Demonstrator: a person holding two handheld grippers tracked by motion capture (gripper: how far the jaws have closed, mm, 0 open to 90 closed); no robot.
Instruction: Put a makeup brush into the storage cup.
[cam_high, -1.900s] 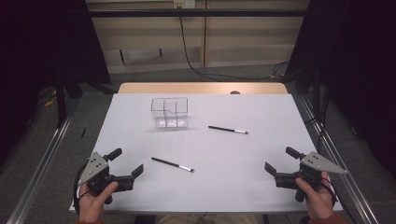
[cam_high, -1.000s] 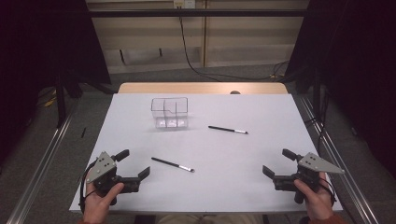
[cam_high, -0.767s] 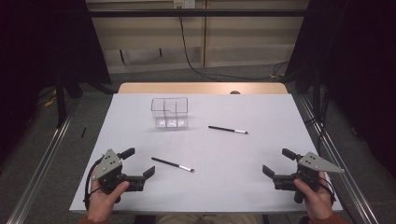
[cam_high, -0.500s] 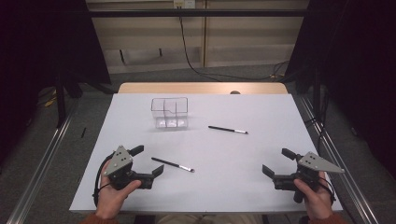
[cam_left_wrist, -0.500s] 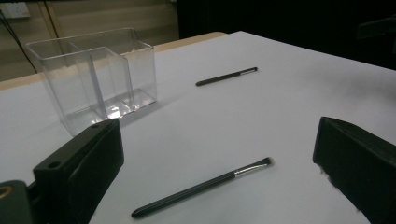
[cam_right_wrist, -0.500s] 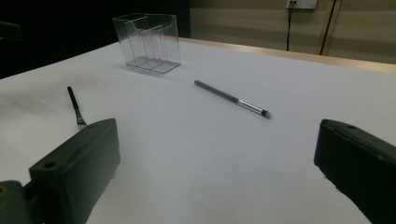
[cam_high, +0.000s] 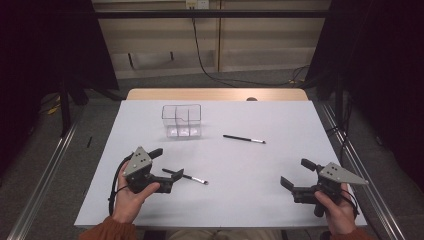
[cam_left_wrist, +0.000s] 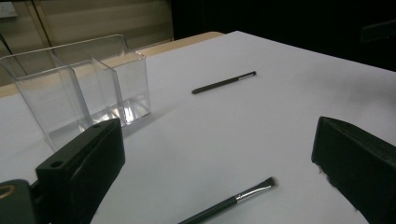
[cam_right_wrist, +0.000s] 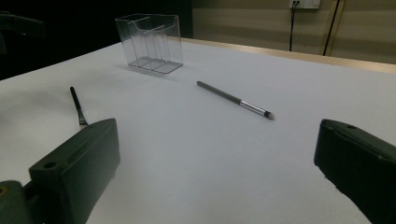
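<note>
Two thin black makeup brushes lie on the white table (cam_high: 235, 200). The near brush (cam_high: 185, 176) (cam_left_wrist: 233, 200) rests just ahead of my left gripper (cam_high: 169, 164) (cam_left_wrist: 217, 140), which is open, with its handle end between the jaws. The far brush (cam_high: 244, 138) (cam_right_wrist: 233, 99) (cam_left_wrist: 224, 82) lies mid-table, right of a clear divided box (cam_high: 182, 120) (cam_left_wrist: 79, 88) (cam_right_wrist: 150, 42). My right gripper (cam_high: 296, 173) (cam_right_wrist: 218, 135) is open near the front right, holding nothing. In the right gripper view the near brush (cam_right_wrist: 77, 107) appears at left.
A wooden strip (cam_high: 215, 94) borders the table's far edge. Metal rails (cam_high: 45, 175) run along both sides of the table. A black cable (cam_high: 200, 45) hangs down the back wall.
My left gripper has moved right and forward, up to the near brush, staying open. The right gripper has barely moved. Brushes and box lie as before.
</note>
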